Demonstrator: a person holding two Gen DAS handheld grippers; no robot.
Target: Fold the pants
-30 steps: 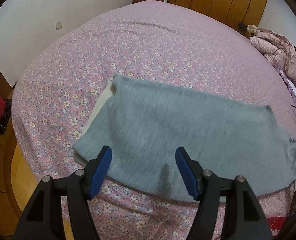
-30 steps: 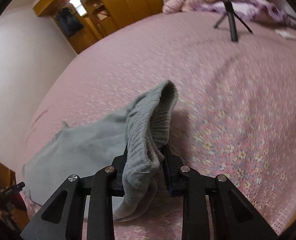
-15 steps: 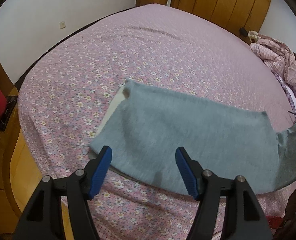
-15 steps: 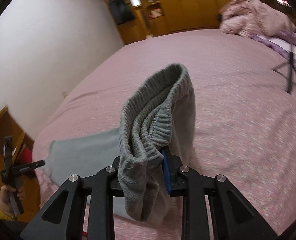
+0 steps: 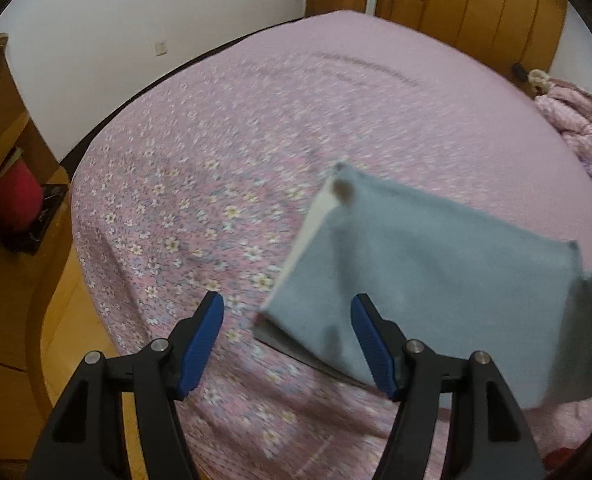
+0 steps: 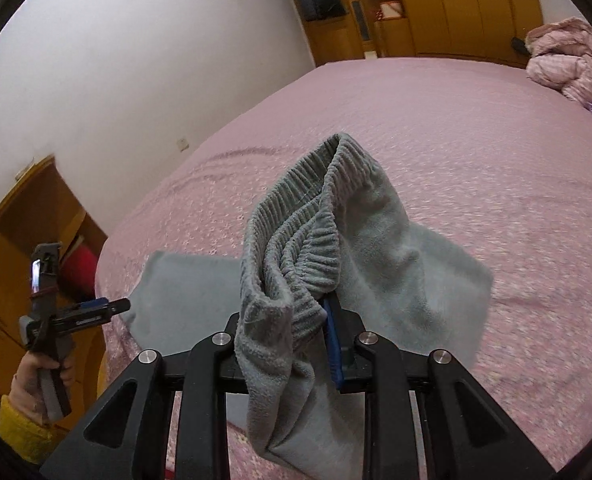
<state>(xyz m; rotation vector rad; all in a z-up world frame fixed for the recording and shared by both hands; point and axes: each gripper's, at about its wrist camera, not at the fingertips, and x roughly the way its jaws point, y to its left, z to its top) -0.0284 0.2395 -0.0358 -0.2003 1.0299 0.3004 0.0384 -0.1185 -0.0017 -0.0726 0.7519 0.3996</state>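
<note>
Pink floral bedding (image 5: 200, 200) is covering a wide bed, with wooden wardrobes (image 6: 455, 4) lining the far wall and a rumpled pink quilt (image 6: 567, 60) lying at the far right. On the near part of the bed, the grey pants (image 5: 435, 276) are lying partly flat, the leg end spread on the cover while the ribbed waistband (image 6: 296, 248) is being held up in the air. The right gripper (image 6: 315, 344) is clamped on that bunched waistband, its jaws pressed together through the thick knit, and loose cloth is hanging below it. The left gripper (image 5: 288, 332) is hovering just above the near edge of the flat part with its blue pads (image 5: 204, 340) spread wide, holding nothing.

The step in hand appears to be carrying the waistband over toward the leg end to halve the pants. To do it well, the right gripper should probably be travelling low and level, so the cloth is laying down without a twist, while the other side is pinning the flat part against sliding. Edges should be meeting squarely before release.

In the right wrist view, the person's hand (image 6: 40, 376), in a yellow sleeve (image 6: 20, 432), is gripping the left tool's handle upright, with its fingers pointing toward the cloth.
</note>
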